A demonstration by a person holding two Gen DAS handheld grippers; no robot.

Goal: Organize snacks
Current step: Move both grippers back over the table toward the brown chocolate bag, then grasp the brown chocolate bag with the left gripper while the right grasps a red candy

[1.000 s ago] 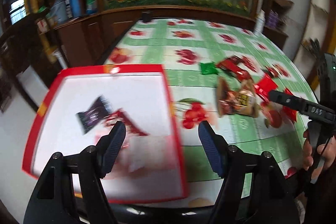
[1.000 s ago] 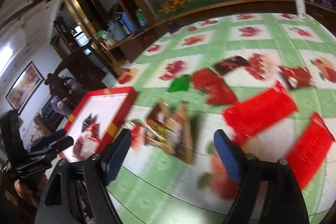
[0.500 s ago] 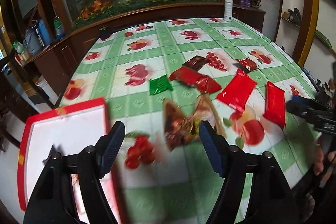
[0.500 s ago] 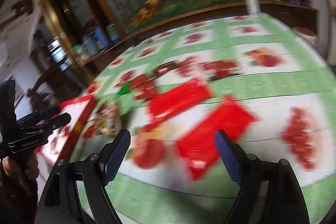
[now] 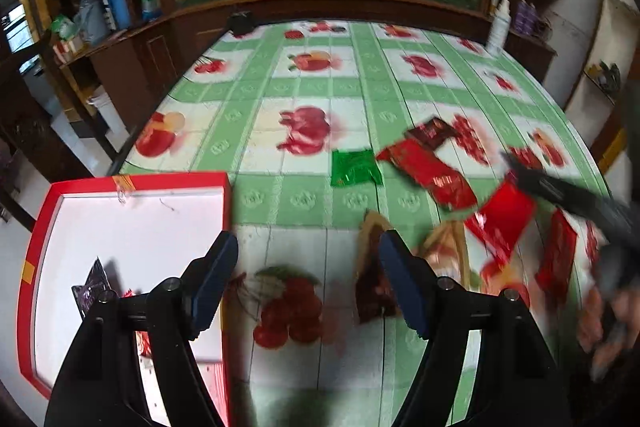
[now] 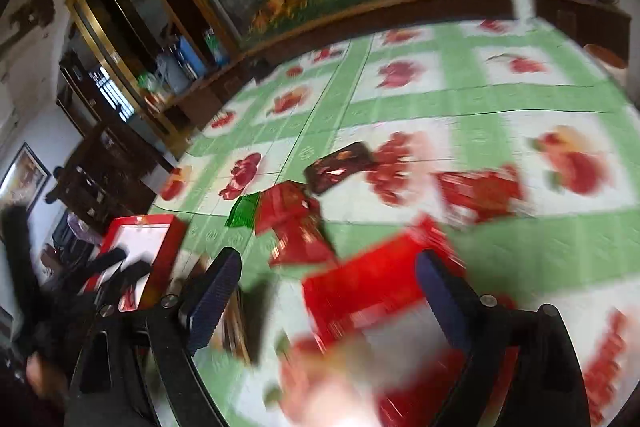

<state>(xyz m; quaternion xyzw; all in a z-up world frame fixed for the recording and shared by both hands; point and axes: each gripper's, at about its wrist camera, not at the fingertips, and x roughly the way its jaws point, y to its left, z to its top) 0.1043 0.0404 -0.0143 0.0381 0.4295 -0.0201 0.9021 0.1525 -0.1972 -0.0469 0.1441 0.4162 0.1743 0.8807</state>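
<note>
The left gripper (image 5: 308, 277) hangs with its jaws spread wide and nothing between them, over the green-and-white fruit-print tablecloth (image 5: 304, 83). Its left finger overlaps the rim of the shallow red-edged white tray (image 5: 36, 247), where a small dark purple wrapper (image 5: 93, 285) lies. A brown crinkled snack bag (image 5: 370, 283) sits just beside its right finger. The right gripper (image 6: 328, 301) is likewise wide and empty, above a blurred flat red packet (image 6: 368, 287) (too smeared to judge contact). Farther off lie a small green sachet (image 6: 243, 211) and a dark brown chocolate bar (image 6: 340, 167).
</note>
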